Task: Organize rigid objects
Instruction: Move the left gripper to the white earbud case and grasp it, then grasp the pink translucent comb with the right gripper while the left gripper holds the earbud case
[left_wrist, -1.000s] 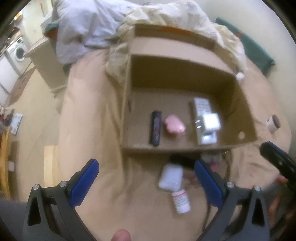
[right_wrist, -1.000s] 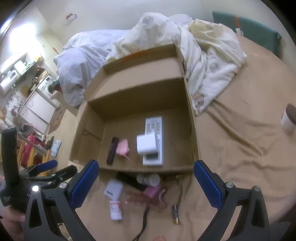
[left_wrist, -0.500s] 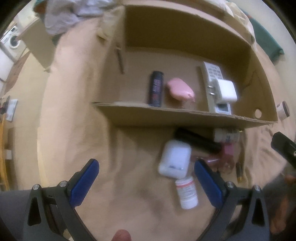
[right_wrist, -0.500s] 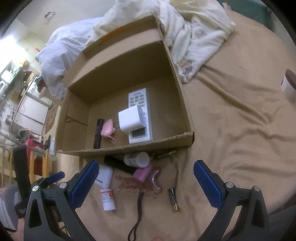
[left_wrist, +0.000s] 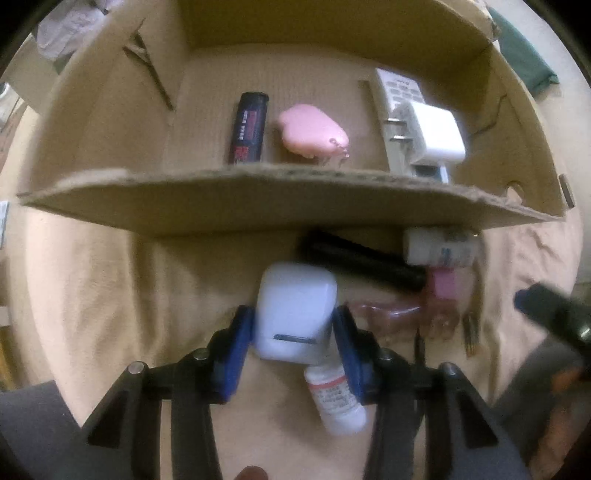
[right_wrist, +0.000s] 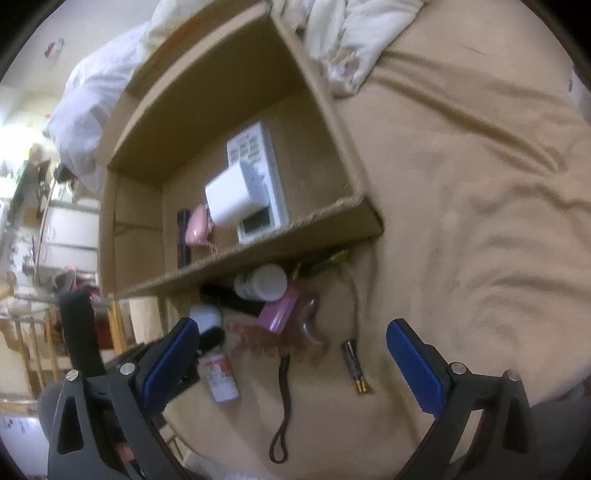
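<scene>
The left gripper (left_wrist: 294, 334) clamps the white case (left_wrist: 295, 314), long axis toward the cardboard box (left_wrist: 258, 199), on the tan bedsheet (right_wrist: 480, 184); the right gripper (right_wrist: 291, 354) gapes wide.

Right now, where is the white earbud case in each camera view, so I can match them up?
Left wrist: white earbud case low centre, clamped between the left gripper pads.
Right wrist: lower left, partly hidden behind a blue pad.
Shared landmark: the cardboard box front wall, just beyond it.
</scene>
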